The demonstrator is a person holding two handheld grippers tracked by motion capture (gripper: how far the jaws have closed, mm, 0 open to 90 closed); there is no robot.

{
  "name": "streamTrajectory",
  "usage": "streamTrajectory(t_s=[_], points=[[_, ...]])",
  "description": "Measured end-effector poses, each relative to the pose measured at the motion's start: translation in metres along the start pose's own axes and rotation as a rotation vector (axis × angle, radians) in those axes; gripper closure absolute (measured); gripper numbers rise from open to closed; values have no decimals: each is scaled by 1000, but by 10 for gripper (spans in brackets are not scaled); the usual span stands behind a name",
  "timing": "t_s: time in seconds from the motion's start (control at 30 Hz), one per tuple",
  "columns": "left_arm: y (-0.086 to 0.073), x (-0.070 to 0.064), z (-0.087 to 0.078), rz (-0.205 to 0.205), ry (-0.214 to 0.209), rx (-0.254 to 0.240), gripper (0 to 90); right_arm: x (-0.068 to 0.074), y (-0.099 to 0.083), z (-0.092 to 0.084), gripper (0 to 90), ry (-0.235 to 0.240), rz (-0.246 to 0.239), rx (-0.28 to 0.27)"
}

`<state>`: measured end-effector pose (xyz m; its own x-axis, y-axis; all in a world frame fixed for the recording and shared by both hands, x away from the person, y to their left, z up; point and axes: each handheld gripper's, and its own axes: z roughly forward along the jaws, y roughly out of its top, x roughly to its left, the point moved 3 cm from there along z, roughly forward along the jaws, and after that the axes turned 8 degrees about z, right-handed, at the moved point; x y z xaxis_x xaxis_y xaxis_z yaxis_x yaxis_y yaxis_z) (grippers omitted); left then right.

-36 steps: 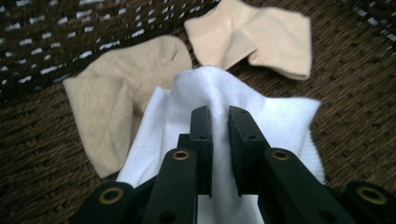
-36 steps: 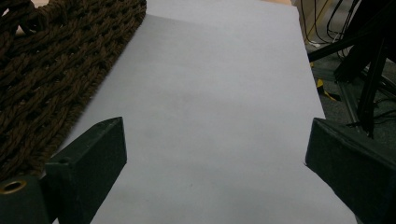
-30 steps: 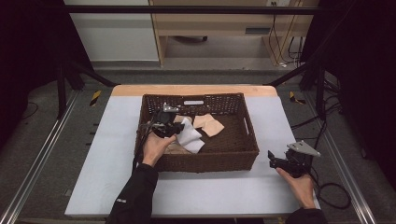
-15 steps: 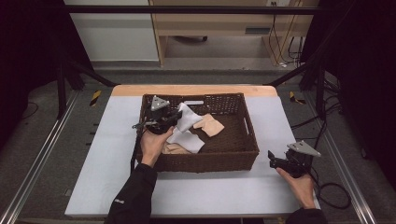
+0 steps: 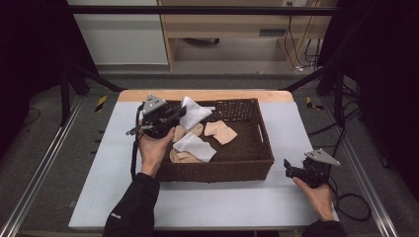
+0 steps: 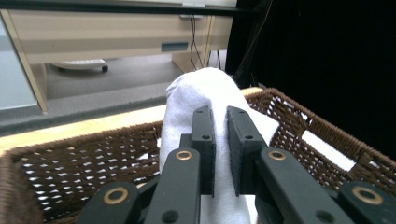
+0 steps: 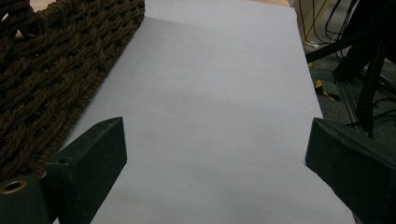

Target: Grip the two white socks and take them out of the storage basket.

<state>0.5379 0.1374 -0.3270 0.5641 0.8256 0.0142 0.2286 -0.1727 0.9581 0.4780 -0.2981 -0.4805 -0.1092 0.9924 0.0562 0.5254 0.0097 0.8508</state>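
Fingers [image 6: 205, 140] of my left gripper [image 6: 220, 149] are pinched nearly together on a white sock [image 6: 205, 93], with only a thin fold of its cloth between the black pads. From that gripper's own view the sock bulges up above the tips and hangs down behind them, with the woven wall of the brown wicker basket [image 6: 70, 163] beyond it. Seen from the high view, my left gripper [image 5: 170, 116] sits over the basket's left rear corner, and the white sock [image 5: 193, 112] is lifted clear of the others, spreading toward the basket's back rim [image 5: 237, 102]. Lower inside lie a second white sock [image 5: 195, 146] and several beige socks [image 5: 221, 132] (I cannot tell exactly how many, since they overlap). My left hand [image 5: 154, 148] grips the tool from below, and its sleeve comes in across the pale grey table top [image 5: 237, 202]. My right gripper [image 5: 291, 169] rests low on that table top, just beside the basket's right front corner and apart from it. Its jaws stand wide apart with nothing between them; in the right gripper view the bare grey surface [image 7: 210, 116] lies between the two pads, and the basket's woven side [image 7: 51, 74] runs along the left edge.
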Motion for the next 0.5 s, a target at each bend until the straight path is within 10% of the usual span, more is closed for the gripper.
streamTrajectory(t_s=[0.5], points=[[23, 27, -65, -23, 46, -88, 817, -1, 0, -1, 58, -4, -4, 0]])
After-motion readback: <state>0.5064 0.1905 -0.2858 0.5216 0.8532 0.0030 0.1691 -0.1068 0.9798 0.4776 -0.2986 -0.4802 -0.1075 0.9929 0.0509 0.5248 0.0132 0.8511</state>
